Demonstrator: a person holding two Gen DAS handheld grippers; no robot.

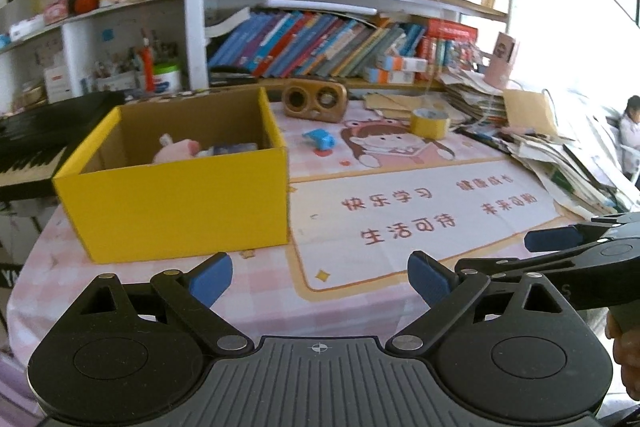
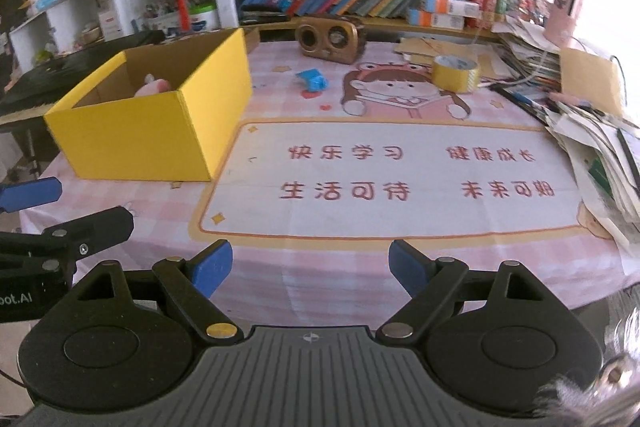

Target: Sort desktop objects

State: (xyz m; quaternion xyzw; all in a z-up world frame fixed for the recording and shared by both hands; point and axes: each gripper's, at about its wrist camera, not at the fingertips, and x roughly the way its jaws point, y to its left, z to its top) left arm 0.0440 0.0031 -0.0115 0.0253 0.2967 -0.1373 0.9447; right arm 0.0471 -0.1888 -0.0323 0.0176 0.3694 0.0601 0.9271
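Note:
An open yellow cardboard box (image 1: 172,203) (image 2: 140,139) stands on the left of the desk, with a pink plush toy (image 1: 176,149) (image 2: 154,87) inside. Behind it on the mat lie a small blue toy (image 1: 320,141) (image 2: 314,79) and a yellow tape roll (image 1: 430,123) (image 2: 456,73). A brown wooden speaker (image 1: 314,101) (image 2: 330,41) sits at the back. My left gripper (image 1: 320,281) hovers open and empty over the near edge, just right of the box front. My right gripper (image 2: 310,267) is open and empty beside it, over the mat's front border.
A pink desk mat (image 1: 420,219) with red characters covers the middle. Messy stacks of paper (image 1: 560,155) (image 2: 592,139) crowd the right side. Bookshelves (image 1: 320,43) line the back. A black piano keyboard (image 1: 32,143) lies left of the box. A seated person (image 1: 632,131) is far right.

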